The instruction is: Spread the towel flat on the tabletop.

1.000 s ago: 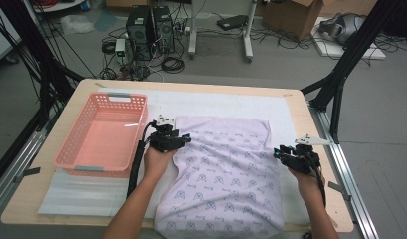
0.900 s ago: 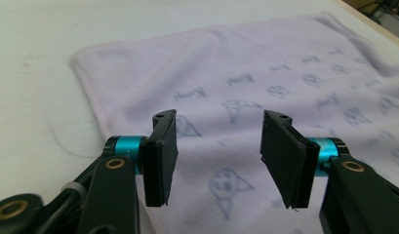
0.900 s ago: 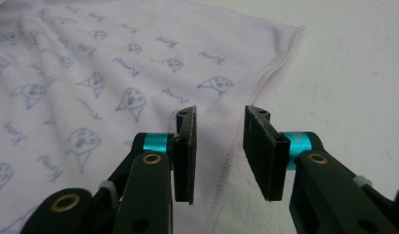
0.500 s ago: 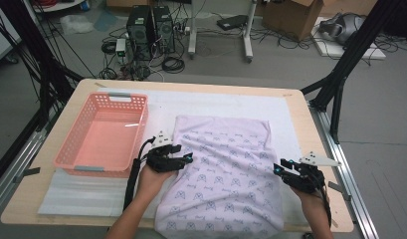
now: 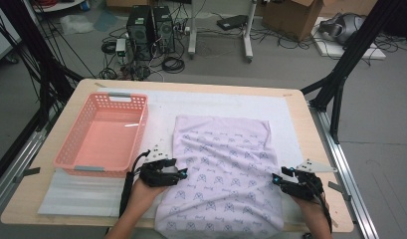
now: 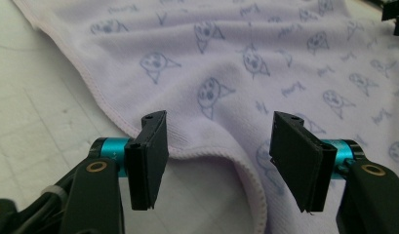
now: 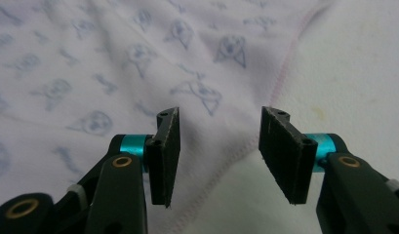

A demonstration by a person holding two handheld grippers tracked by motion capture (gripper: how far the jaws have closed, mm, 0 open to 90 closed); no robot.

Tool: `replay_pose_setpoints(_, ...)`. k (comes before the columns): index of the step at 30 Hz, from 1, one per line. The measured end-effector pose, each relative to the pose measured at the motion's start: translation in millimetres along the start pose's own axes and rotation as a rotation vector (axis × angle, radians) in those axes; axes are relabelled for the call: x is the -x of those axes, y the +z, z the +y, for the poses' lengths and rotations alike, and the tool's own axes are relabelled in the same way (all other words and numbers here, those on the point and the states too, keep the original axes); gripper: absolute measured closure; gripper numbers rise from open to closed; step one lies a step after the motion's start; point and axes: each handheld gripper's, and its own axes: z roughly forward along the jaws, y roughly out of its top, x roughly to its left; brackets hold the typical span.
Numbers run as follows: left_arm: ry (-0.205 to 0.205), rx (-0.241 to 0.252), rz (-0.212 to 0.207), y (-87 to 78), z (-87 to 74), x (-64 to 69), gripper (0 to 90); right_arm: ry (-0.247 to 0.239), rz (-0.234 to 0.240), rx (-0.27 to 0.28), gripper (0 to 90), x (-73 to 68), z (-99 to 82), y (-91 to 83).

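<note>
Cloth (image 5: 223, 174) edges lie between both grippers' just-opened jaws, left gripper (image 5: 180, 174) and right gripper (image 5: 276, 179) held low.

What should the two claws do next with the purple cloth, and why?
Probably shut each claw on the hem in front of it. The left claw and right claw have just been opening, each with an edge of the cloth lying between its jaws, not yet pinched. The basket waits beside.
</note>
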Motion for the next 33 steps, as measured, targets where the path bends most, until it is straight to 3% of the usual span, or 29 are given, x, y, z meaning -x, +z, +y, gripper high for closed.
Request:
replay_pose_setpoints(3, 0.022, -0.043, 0.036, 3.1, 0.3, 4.1, 53.7, 0.003, -0.001, -0.018, 53.1, 1.0, -3.1, 5.8)
replay_pose_setpoints(7, 0.003, -0.045, 0.097, 3.3, 1.8, 0.9, 84.8, -0.012, -0.016, -0.035, 58.5, -1.2, -1.9, 8.2)
replay_pose_setpoints(10, -0.031, -0.021, 0.178, 1.0, 4.3, -8.2, 85.9, 0.006, -0.011, -0.033, 70.5, -0.2, -0.6, 9.5)
replay_pose_setpoints(12, -0.074, -0.010, 0.192, -1.6, 3.8, -15.5, 86.1, 0.007, 0.006, -0.036, 82.0, 0.7, 1.5, 11.8)
replay_pose_setpoints(16, -0.046, 0.011, 0.260, -3.0, 4.5, -16.9, 86.4, -0.011, 0.009, -0.036, 85.4, -2.2, 9.0, 21.2)
replay_pose_setpoints(19, -0.087, 0.034, 0.305, -4.1, 5.0, -24.4, 86.4, -0.001, -0.014, -0.026, 86.1, -0.9, 15.9, 29.9)
replay_pose_setpoints(22, -0.083, 0.033, 0.325, -3.5, 6.1, -25.4, 86.4, -0.010, -0.060, -0.030, 86.5, -0.4, 24.7, 40.3)
replay_pose_setpoints(25, -0.094, 0.032, 0.313, -3.4, 6.1, -27.0, 86.2, -0.015, -0.088, -0.017, 86.7, 2.9, 30.6, 48.1)
replay_pose_setpoints(27, -0.071, 0.034, 0.287, -5.2, 5.5, -25.2, 83.0, 0.000, -0.096, -0.022, 86.5, 4.7, 32.6, 51.0)
replay_pose_setpoints(28, -0.079, 0.035, 0.277, -5.9, 5.0, -24.2, 73.2, 0.001, -0.100, -0.022, 85.1, 4.9, 32.6, 50.9)
replay_pose_setpoints(29, -0.092, 0.026, 0.238, -8.4, 3.2, -23.4, 65.4, 0.000, -0.105, -0.021, 81.3, 4.3, 32.4, 49.9)
replay_pose_setpoints(30, -0.098, 0.021, 0.222, -9.9, 1.4, -22.1, 59.0, -0.001, -0.111, -0.017, 72.0, 3.2, 31.2, 47.3)
replay_pose_setpoints(33, -0.097, 0.000, 0.173, -17.5, -7.2, -16.1, 51.1, 0.008, -0.094, -0.001, 62.8, 3.4, 25.9, 37.0)
